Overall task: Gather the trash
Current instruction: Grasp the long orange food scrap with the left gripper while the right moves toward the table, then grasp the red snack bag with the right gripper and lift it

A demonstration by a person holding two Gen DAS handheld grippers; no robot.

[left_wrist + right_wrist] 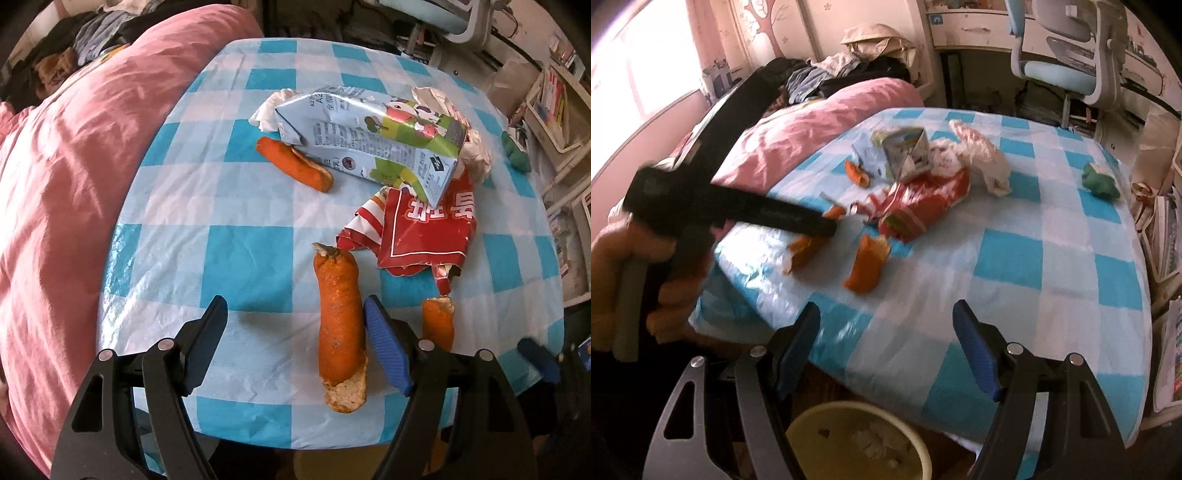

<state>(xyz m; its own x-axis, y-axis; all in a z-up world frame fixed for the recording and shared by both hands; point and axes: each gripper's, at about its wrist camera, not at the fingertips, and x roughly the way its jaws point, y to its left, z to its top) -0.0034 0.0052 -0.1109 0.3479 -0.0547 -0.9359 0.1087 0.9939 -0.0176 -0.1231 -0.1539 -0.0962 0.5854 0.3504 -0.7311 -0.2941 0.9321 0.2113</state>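
Note:
My left gripper (295,332) hangs open over the near end of the checked table (221,206). A long orange peel (340,325) lies between its fingers, close against the right blue pad (388,347), and neither pad presses on it. A shorter peel (437,323) lies just right of it, and a third peel (295,164) sits further back. Behind are a milk carton (369,140), a red snack wrapper (424,229) and crumpled white plastic (474,151). My right gripper (886,325) is open and empty above the table's near edge. A yellow bin (857,439) stands below it.
A pink quilt (74,184) covers the bed left of the table. A green lump (1099,181) sits near the table's far right edge. A hand (676,291) holds the left gripper at the left of the right wrist view. A desk chair (1067,70) stands behind, with shelves of books on the right.

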